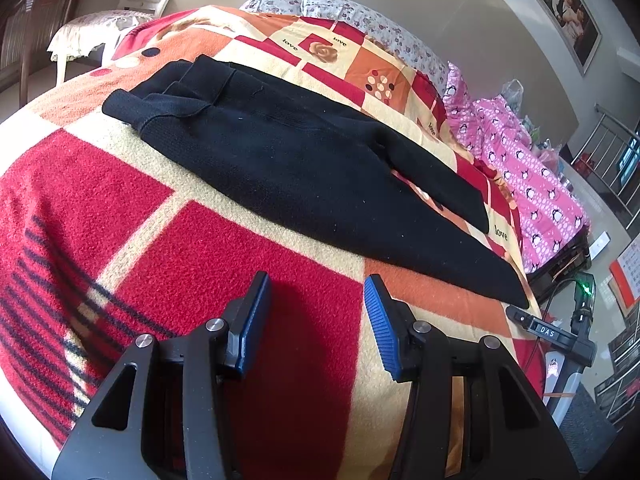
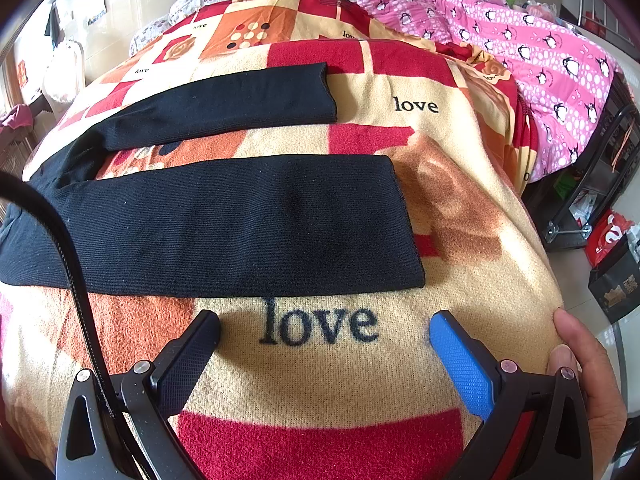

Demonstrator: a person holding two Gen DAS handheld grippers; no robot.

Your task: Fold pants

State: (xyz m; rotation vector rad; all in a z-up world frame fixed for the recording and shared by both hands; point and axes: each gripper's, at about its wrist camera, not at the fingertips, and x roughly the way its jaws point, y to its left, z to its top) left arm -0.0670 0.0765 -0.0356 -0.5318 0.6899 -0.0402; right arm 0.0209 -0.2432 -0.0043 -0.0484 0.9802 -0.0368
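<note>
On the bed, over a fleecy red, orange and cream checked blanket (image 1: 120, 200), the black ribbed knit pants (image 1: 280, 152) lie flat and unfolded, legs apart, cuffs toward three o'clock in the right wrist view. The left claw (image 1: 318, 292) and right claw (image 2: 324, 330) both hang released, grasping nothing, near the fabric's six o'clock edge. The soft knit may slip or bunch if pinched thinly, and a claw could snag the blanket's pile and drag it along.
</note>
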